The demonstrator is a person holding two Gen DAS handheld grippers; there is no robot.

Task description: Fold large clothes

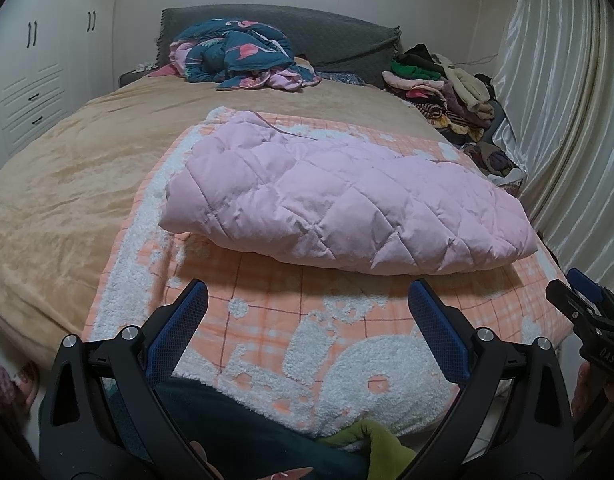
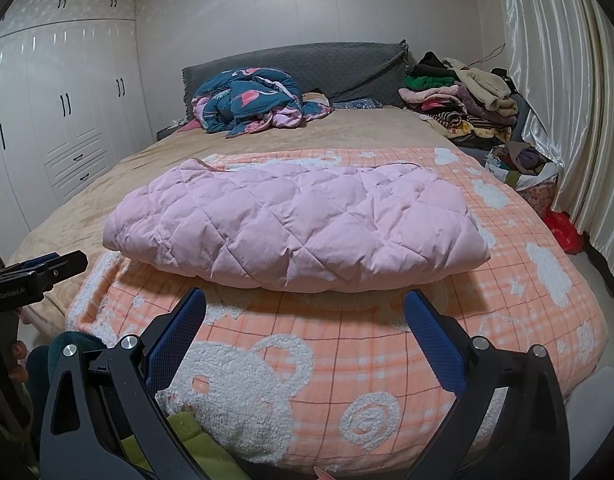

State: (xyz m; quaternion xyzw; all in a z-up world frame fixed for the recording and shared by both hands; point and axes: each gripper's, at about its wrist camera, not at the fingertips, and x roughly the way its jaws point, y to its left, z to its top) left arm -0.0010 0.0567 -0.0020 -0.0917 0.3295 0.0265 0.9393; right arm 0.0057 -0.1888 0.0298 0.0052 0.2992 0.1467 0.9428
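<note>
Your body and dark clothing cut off the bed's near edge in both wrist views; the far side of the pink quilted jacket (image 1: 339, 196) is hidden by its own bulk. It lies folded on the peach blanket (image 1: 347, 320), long axis across the bed, toward the right edge. Bare blanket lies below the left gripper (image 1: 307, 292) and right gripper (image 2: 305, 300), both spread wide, holding nothing.

Both tools are built w/ black plastic frames and triangular cut-outs. Left gripper (image 1: 307, 316): blue mesh-textured pads, silver round screws at the pivots. Right gripper (image 2: 305, 320): same build; "DAS" is printed on its side, "GenRobot.AI" on the left one. A dark teal garment w/ green part is worn.
</note>
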